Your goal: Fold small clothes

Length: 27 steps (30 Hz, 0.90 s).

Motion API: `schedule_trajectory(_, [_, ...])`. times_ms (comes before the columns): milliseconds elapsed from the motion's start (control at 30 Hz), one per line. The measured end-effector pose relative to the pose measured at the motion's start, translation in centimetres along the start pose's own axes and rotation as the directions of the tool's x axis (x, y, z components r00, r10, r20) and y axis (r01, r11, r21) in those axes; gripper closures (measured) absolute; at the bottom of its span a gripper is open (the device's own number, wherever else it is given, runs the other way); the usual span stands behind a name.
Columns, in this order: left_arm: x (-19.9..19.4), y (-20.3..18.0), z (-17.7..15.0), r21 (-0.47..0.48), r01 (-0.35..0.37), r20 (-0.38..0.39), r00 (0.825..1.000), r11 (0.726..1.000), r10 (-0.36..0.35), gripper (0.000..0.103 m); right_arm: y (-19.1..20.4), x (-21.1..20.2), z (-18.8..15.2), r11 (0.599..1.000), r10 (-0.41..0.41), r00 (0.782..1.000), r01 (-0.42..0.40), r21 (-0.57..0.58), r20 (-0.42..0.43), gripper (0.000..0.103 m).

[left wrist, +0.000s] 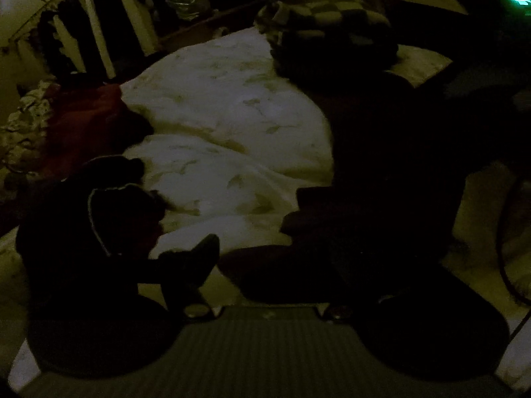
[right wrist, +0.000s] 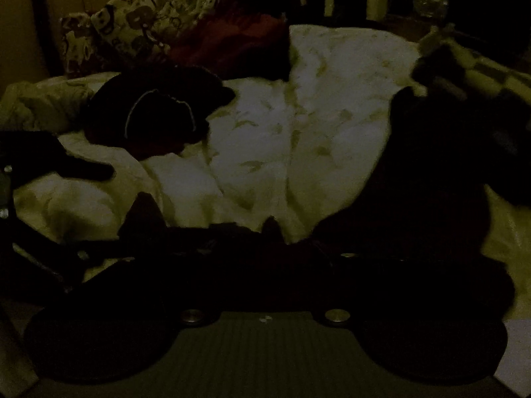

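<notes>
Between the fingers of the left gripper (left wrist: 249, 232) only the pale leaf-print duvet (left wrist: 225, 116) of the bed shows. They stand apart and grip nothing, though the right-hand finger blurs into a large dark garment (left wrist: 391, 165) lying just to that side. Left of these fingers, just beside the left-hand one, lies a small dark garment with a pale trim (left wrist: 99, 219), bunched on the duvet. Beyond it sit a red cloth (left wrist: 86, 122) and a patterned pillow (left wrist: 23, 126); far ahead to the right lies a checked blanket (left wrist: 332, 23). The right gripper (right wrist: 207, 219) also has its fingers spread and empty over the duvet. The trimmed garment is ahead and to their left, the large dark one to their right. The light is very dim.
</notes>
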<state>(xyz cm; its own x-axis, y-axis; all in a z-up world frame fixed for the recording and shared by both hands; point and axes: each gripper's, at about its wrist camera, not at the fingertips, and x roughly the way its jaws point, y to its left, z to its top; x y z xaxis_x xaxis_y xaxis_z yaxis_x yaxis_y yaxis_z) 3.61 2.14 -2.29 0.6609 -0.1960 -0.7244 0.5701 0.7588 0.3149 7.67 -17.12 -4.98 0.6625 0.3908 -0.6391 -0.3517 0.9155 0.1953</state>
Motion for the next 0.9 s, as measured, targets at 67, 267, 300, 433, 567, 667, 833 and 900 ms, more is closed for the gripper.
schedule_trajectory(67, [0.5, 0.4, -0.3, -0.028, 0.011, -0.015, 1.000, 1.000, -0.011, 0.036, 0.5, 1.6, 0.6, 0.999, 0.007, 1.000, -0.008, -0.036, -0.020, 0.012])
schedule_trajectory(267, [0.9, 2.6, -1.2, -0.119, 0.044, -0.044, 0.998, 0.992, -0.050, 0.036, -0.8, 9.0, 0.9, 0.999, -0.030, 0.984, 0.035, 0.027, -0.177, 0.050])
schedule_trajectory(300, [0.9, 2.7, -1.2, -0.128, 0.044, -0.046, 0.998, 0.991, -0.050, 0.037, -0.8, 9.9, 0.6, 0.998, -0.046, 0.977, 0.051, 0.020, -0.210, 0.078])
schedule_trajectory(433, [0.4, 2.8, -1.2, -0.138, 0.036, -0.040, 0.998, 0.990, -0.042, 0.049, -1.3, 7.7, 0.3, 0.998, 0.011, 0.990, -0.003, 0.057, -0.142, 0.101])
schedule_trajectory(567, [-1.2, 3.4, -0.9, -0.164, 0.020, -0.004, 1.000, 0.986, -0.021, 0.049, -1.7, 0.1, 0.8, 0.998, 0.015, 0.999, -0.013, 0.062, -0.031, 0.102])
schedule_trajectory(667, [-2.5, 3.9, -0.5, -0.192, 0.042, 0.016, 0.999, 0.981, -0.040, 0.049, -1.9, -6.7, -0.2, 0.998, -0.006, 1.000, 0.005, 0.064, 0.021, 0.101])
schedule_trajectory(833, [-3.4, 2.9, -0.1, -0.165, 0.055, 0.016, 0.998, 0.985, -0.053, 0.049, -1.5, -15.0, -4.4, 0.993, -0.083, 0.997, 0.083, 0.083, -0.005, 0.101])
schedule_trajectory(900, [-3.5, 2.3, -0.1, -0.150, 0.046, 0.013, 0.999, 0.988, -0.045, 0.049, -1.6, -16.9, -6.7, 0.987, -0.121, 0.991, 0.125, 0.103, -0.049, 0.101])
